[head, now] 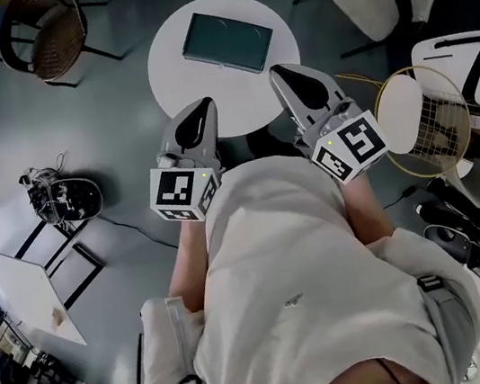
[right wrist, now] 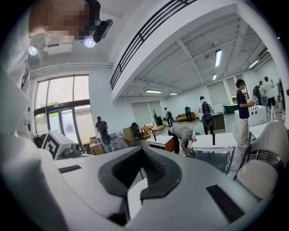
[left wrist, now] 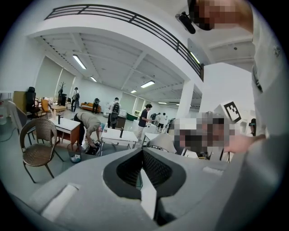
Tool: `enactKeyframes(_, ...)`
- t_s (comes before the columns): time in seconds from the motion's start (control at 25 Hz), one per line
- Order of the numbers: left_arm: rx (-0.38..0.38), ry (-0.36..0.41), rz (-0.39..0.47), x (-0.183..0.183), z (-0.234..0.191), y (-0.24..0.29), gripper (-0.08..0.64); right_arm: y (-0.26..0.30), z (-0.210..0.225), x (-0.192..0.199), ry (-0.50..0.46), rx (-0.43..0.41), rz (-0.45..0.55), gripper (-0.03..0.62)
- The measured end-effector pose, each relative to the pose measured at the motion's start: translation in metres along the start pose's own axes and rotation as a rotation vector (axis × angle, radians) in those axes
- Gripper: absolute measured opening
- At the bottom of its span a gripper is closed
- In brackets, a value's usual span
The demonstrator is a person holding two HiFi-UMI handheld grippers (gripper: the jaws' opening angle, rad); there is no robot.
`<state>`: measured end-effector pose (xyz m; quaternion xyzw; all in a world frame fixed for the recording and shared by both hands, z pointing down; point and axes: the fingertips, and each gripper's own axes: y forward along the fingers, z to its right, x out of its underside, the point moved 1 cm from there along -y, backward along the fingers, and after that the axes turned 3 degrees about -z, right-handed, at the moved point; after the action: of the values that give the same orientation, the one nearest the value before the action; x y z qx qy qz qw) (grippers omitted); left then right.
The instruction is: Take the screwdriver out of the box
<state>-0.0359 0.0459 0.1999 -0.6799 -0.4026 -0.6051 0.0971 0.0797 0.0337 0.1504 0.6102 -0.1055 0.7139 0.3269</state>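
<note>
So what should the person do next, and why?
Probably move the left hand-held gripper and the right hand-held gripper forward to the green box. It lies on the round table, apparently closed, no screwdriver showing, and both grippers are shut, empty and short of it.

Box [head: 227, 41] smooth; round table [head: 176, 71] smooth, matt; chair [head: 59, 34] woven wicker.

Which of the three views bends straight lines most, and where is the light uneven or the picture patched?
Left gripper view: strong fisheye bend in the balcony rail, black corners, mosaic patches. Right gripper view: same bend and corners, one patch, bright windows. Head view: milder bend, even light, round table sharp.
</note>
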Motion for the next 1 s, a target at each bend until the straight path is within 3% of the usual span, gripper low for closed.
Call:
enactKeyframes(0.48,-0.209,-0.14,-0.02,0.026,-0.011,0.05,0.011,0.047,0.064,0.039,-0.012,-0.171,-0.194,0.006)
enactKeyframes(0.68,-0.213,-0.189,-0.066,0.055,-0.02,0.057,0.011,0.067,0.067,0.067,-0.048,-0.187,-0.295,0.006)
enactKeyframes(1.0,-0.175,-0.205,-0.141,0.102,-0.048,0.069,0.011,0.098,0.075,0.107,-0.087,-0.136,-0.379,0.006)
